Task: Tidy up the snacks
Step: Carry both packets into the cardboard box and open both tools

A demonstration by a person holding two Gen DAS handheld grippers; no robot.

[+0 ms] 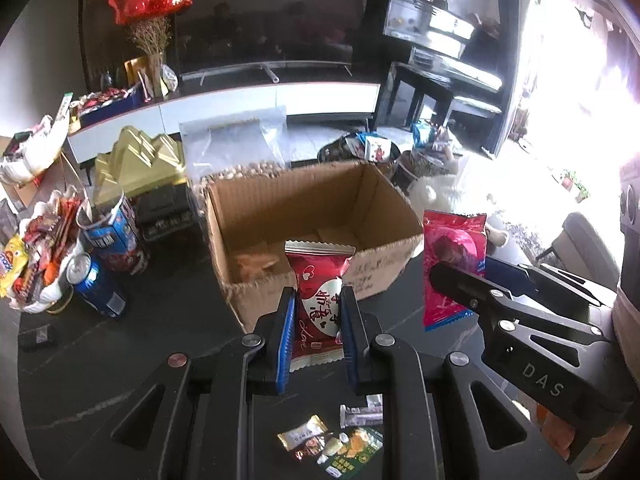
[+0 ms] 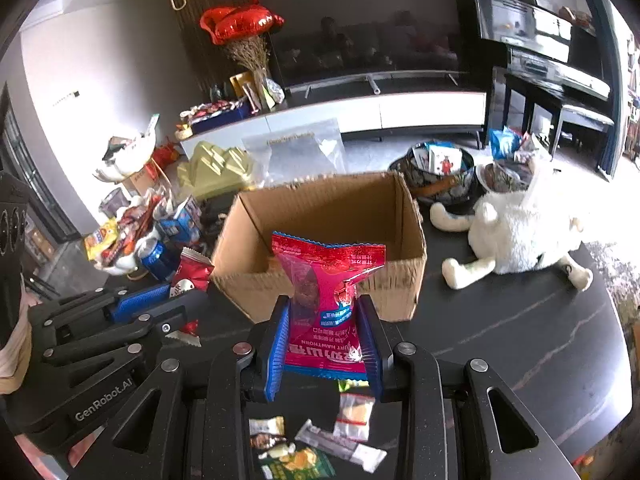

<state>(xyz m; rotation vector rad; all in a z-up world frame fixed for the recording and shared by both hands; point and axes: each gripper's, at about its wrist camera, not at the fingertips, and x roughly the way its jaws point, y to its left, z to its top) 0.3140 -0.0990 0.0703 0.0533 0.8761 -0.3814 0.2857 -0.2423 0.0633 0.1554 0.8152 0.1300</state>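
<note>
**Both grippers loaded, box ahead**

Left wrist view: left gripper (image 1: 317,320) clamped narrow on red snack packet (image 1: 320,300), held above worktop (image 1: 168,320), just near of cardboard box (image 1: 312,216). Packet looks light, soft, crinkly; grip mid-body, not the seal edge.

Right wrist view: right gripper (image 2: 324,340) pinching pink hawthorn packet (image 2: 328,304), waist squeezed in, near the box. More loose snacks (image 2: 316,436) on worktop below

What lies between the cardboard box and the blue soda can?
Only bare dark tabletop separates the cardboard box from the blue soda can, seen in the left wrist view.
</note>
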